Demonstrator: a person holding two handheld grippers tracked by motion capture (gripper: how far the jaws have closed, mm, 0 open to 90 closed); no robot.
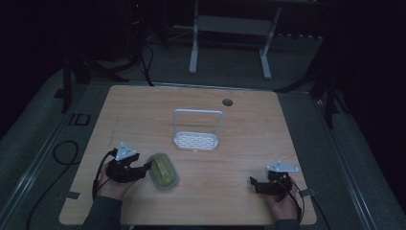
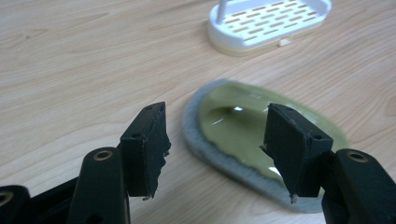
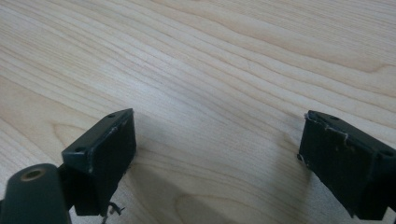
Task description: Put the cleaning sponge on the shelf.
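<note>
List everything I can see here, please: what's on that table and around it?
oval brush: one, olive-green top with grey rim, near left of the table, by the left gripper
soap rack: one, white, slotted tray with a tall hoop handle, table centre
table: one, light wood, with a round hole near the far edge
frame: one, white, on the floor beyond the table
left gripper: one, black, fingers apart over the brush
right gripper: one, black, open over bare wood
</note>
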